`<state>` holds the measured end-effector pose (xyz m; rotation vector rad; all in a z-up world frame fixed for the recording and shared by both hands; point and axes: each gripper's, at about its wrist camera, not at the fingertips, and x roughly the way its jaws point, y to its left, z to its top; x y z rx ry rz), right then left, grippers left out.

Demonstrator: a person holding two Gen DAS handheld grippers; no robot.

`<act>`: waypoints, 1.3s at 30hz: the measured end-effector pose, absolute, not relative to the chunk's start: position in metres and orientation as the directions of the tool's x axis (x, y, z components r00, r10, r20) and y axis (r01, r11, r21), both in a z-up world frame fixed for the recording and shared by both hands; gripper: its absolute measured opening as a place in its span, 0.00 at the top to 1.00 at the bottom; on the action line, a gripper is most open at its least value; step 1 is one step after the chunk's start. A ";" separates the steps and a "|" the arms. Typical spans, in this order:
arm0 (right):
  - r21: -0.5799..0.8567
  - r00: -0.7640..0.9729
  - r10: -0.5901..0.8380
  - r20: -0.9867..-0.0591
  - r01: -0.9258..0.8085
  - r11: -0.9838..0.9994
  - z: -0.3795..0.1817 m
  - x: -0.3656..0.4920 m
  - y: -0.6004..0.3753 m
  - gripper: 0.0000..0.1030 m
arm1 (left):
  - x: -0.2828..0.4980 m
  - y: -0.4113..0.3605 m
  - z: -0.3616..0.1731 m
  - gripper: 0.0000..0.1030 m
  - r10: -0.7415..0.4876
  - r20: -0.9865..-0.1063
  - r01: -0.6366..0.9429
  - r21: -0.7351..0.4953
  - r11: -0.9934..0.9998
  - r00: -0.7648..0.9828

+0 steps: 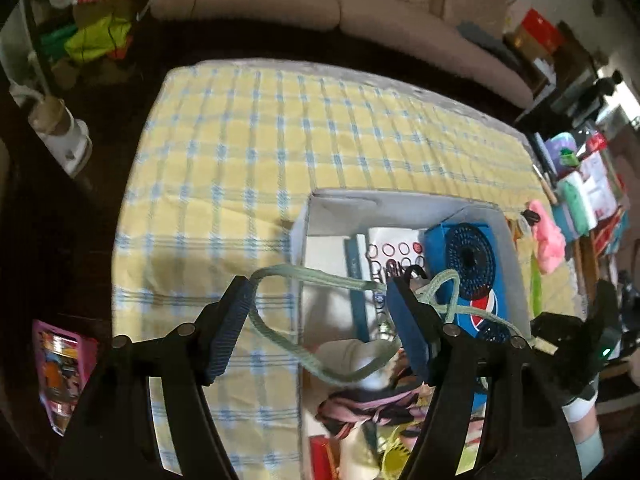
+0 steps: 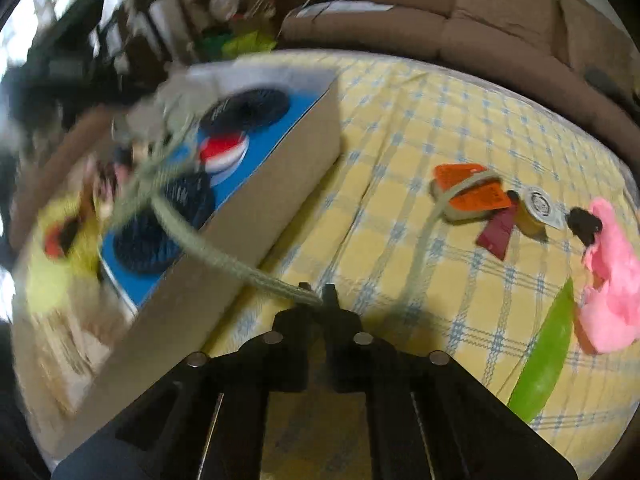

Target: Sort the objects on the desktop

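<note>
1. Left wrist view: nearest the lens, the left gripper (image 1: 320, 320) hangs with its jaws spread wide and nothing pinched between them. A loop of the green cord (image 1: 280, 332) drapes through the gap, brushing the left pad (image 1: 230, 328), while the right pad (image 1: 408, 328) stands over the white box (image 1: 400, 202).
2. Same view: the cord's loop lies partly outside the box's left wall on the checked tabletop (image 1: 240, 140) and partly inside the box, over a blue Pepsi fan (image 1: 468, 264) and a card of rings (image 1: 396, 252). The right gripper shows dark just beyond the box's right wall.
3. Right wrist view: nearest the lens, the right gripper (image 2: 316, 296) has its jaws clenched on one end of the green cord (image 2: 224, 256), just outside the box's near wall (image 2: 240, 216).
4. Same view: from the jaws the cord runs up and left over that wall into the box, long axis slanting toward the blurred fan. I judge the right gripper the controlling one; carrying its end over the wall would bring the cord inside.
5. Well right of the box, an orange tag (image 2: 472, 192), a small tin (image 2: 536, 208), a pink plush (image 2: 612, 280) and a green strip (image 2: 548, 356) still lie unsorted on the tabletop.
</note>
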<state>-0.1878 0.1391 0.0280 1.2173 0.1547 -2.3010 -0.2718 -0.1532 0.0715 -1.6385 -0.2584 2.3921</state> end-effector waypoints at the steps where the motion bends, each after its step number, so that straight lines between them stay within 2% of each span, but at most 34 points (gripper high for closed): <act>1: 0.139 -0.482 -0.403 -0.778 0.493 -0.859 0.037 -0.188 0.143 0.94 | -0.270 -0.151 0.069 0.41 0.290 -0.894 -0.098 -0.274 -0.957 -0.340; 2: 0.143 -0.500 -0.411 -0.762 0.489 -0.860 0.046 -0.187 0.144 0.94 | -0.268 -0.148 0.067 0.47 0.277 -0.900 -0.103 -0.257 -0.961 -0.337; 3: 0.148 -0.519 -0.418 -0.745 0.483 -0.863 0.056 -0.188 0.146 0.94 | -0.266 -0.146 0.067 0.66 0.264 -0.903 -0.105 -0.243 -0.964 -0.339; 4: 0.163 -0.529 -0.432 -0.731 0.479 -0.863 0.067 -0.189 0.148 0.94 | -0.263 -0.144 0.069 0.74 0.248 -0.905 -0.105 -0.225 -0.969 -0.345; 9: 0.240 -0.550 -0.536 -0.641 0.520 -0.820 0.134 -0.191 0.133 0.94 | -0.248 -0.149 0.091 0.79 0.235 -0.878 -0.084 -0.220 -0.972 -0.417; 10: 0.252 -0.547 -0.556 -0.626 0.534 -0.807 0.148 -0.191 0.127 0.94 | -0.245 -0.150 0.096 0.87 0.246 -0.870 -0.087 -0.231 -0.969 -0.427; 11: 0.263 -0.542 -0.579 -0.609 0.550 -0.792 0.164 -0.189 0.119 0.94 | -0.241 -0.149 0.105 0.89 0.272 -0.858 -0.099 -0.254 -0.962 -0.435; 15: 0.317 -0.508 -0.669 -0.542 0.614 -0.723 0.216 -0.183 0.083 0.94 | -0.224 -0.130 0.135 0.90 0.323 -0.828 -0.171 -0.274 -0.946 -0.459; 17: 0.332 -0.514 -0.676 -0.529 0.607 -0.722 0.227 -0.180 0.066 0.94 | -0.219 -0.118 0.147 0.84 0.321 -0.818 -0.184 -0.264 -0.947 -0.477; 18: 0.322 -0.505 -0.644 -0.574 0.584 -0.745 0.223 -0.184 0.058 0.84 | -0.217 -0.116 0.150 0.80 0.312 -0.818 -0.179 -0.256 -0.950 -0.483; 19: 0.298 -0.474 -0.587 -0.656 0.551 -0.779 0.213 -0.192 0.049 0.60 | -0.215 -0.114 0.152 0.72 0.296 -0.823 -0.171 -0.243 -0.955 -0.484; 20: 0.266 -0.440 -0.515 -0.736 0.512 -0.817 0.201 -0.198 0.043 0.50 | -0.213 -0.113 0.153 0.67 0.282 -0.828 -0.162 -0.232 -0.959 -0.485; 21: 0.233 -0.421 -0.455 -0.785 0.479 -0.846 0.190 -0.201 0.041 0.49 | -0.208 -0.114 0.154 0.59 0.273 -0.831 -0.156 -0.225 -0.962 -0.485; 23: 0.203 -0.383 -0.394 -0.836 0.451 -0.869 0.173 -0.198 0.048 0.49 | -0.196 -0.119 0.153 0.53 0.273 -0.830 -0.147 -0.230 -0.962 -0.487; 25: 0.211 -0.371 -0.388 -0.844 0.435 -0.875 0.167 -0.189 0.062 0.48 | -0.182 -0.122 0.153 0.34 0.279 -0.828 -0.148 -0.236 -0.960 -0.487; 26: 0.218 -0.360 -0.390 -0.848 0.433 -0.874 0.166 -0.185 0.069 0.45 | -0.175 -0.123 0.152 0.28 0.281 -0.825 -0.152 -0.237 -0.960 -0.489; 28: 0.215 -0.348 -0.382 -0.856 0.432 -0.876 0.166 -0.170 0.081 0.32 | -0.156 -0.120 0.150 0.11 0.279 -0.826 -0.171 -0.223 -0.960 -0.489; 30: 0.184 -0.370 -0.360 -0.856 0.433 -0.883 0.164 -0.150 0.094 0.28 | -0.134 -0.115 0.148 0.00 0.266 -0.823 -0.184 -0.199 -0.963 -0.502; 33: 0.184 -0.376 -0.354 -0.856 0.418 -0.890 0.156 -0.127 0.111 0.20 | -0.098 -0.102 0.142 0.00 0.236 -0.820 -0.202 -0.150 -0.968 -0.522; 36: 0.228 -0.304 -0.367 -0.879 0.408 -0.884 0.137 -0.106 0.122 0.19 | -0.066 -0.092 0.133 0.00 0.217 -0.817 -0.196 -0.130 -0.972 -0.535; 39: 0.199 -0.279 -0.337 -0.899 0.425 -0.883 0.119 -0.080 0.125 0.19 | -0.031 -0.087 0.119 0.00 0.237 -0.812 -0.177 -0.167 -0.970 -0.533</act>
